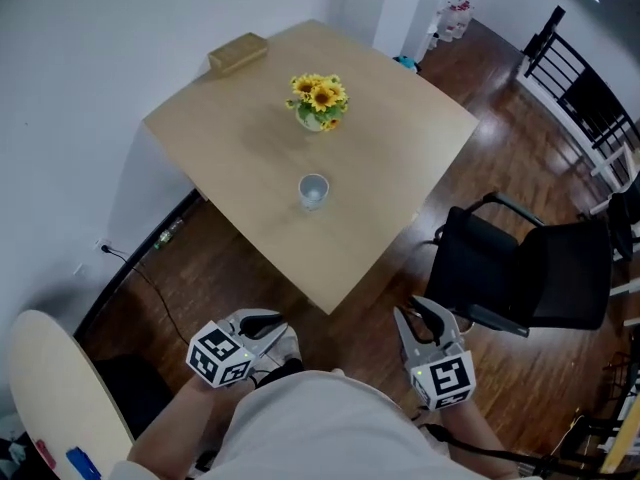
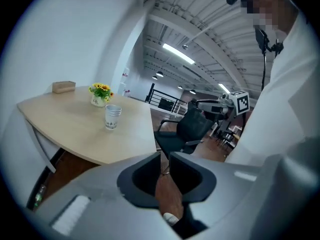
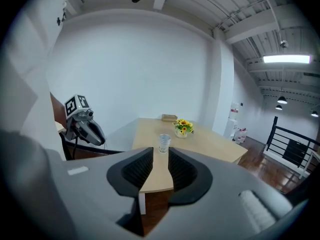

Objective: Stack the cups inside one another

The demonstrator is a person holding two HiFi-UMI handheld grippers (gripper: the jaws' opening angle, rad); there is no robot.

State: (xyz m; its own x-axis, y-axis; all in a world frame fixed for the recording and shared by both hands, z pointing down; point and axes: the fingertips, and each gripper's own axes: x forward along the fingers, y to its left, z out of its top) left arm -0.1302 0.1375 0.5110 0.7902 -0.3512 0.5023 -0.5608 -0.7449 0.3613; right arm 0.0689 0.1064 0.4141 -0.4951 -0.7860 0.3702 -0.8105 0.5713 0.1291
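Note:
A stack of clear cups (image 1: 313, 190) stands upright near the middle of the light wooden table (image 1: 250, 148); it also shows as cups (image 2: 113, 116) and cups (image 3: 164, 143). Both grippers hang close to my body, well short of the table's near corner. My left gripper (image 1: 268, 320) has its jaws nearly together with nothing between them (image 2: 165, 156). My right gripper (image 1: 416, 310) is the same, jaws drawn close and empty (image 3: 160, 151). Neither touches the cups.
A small vase of yellow flowers (image 1: 319, 101) stands behind the cups, and a tan box (image 1: 238, 52) lies at the far corner. A black office chair (image 1: 520, 268) sits right of the table. A round tabletop (image 1: 50, 388) is at lower left.

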